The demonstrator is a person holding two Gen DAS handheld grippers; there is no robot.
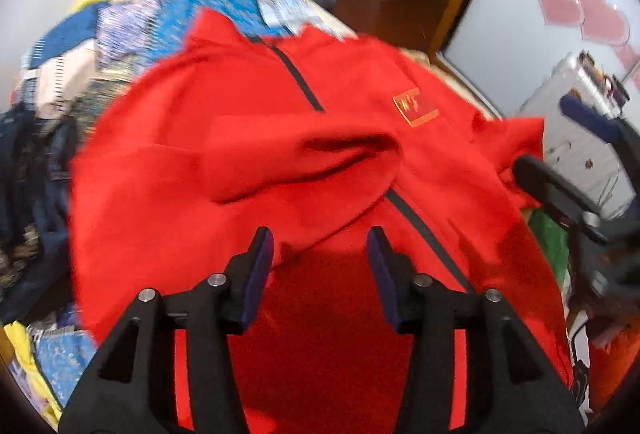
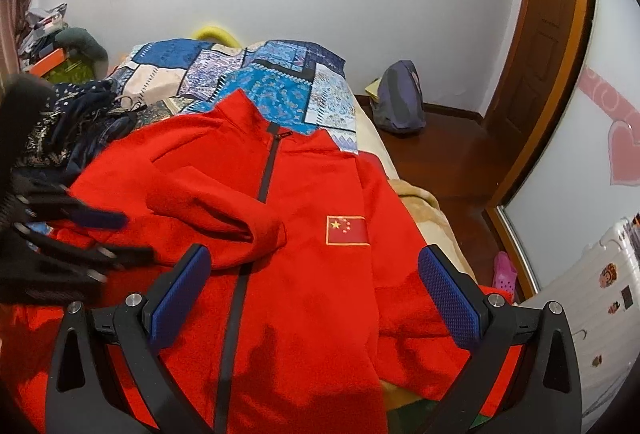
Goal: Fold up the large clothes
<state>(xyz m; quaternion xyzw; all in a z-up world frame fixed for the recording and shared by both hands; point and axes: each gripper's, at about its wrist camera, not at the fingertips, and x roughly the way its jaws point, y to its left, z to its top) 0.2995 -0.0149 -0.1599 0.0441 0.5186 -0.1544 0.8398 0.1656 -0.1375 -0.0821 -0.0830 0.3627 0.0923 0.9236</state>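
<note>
Red jacket (image 2: pixel 304 242) spread front-up on bed, sleeve folded across chest. Directly below right gripper (image 2: pixel 314 288), jaws wide, holding nothing. Left gripper (image 1: pixel 320 266) above hem, jaws apart, empty.

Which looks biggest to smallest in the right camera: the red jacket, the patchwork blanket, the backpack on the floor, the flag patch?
1. Red jacket, though it's nearest the camera.
2. Patchwork blanket.
3. Backpack.
4. Flag patch.

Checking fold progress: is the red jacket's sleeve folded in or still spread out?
Folded in: one sleeve lies across the red jacket chest, over the zipper.
</note>
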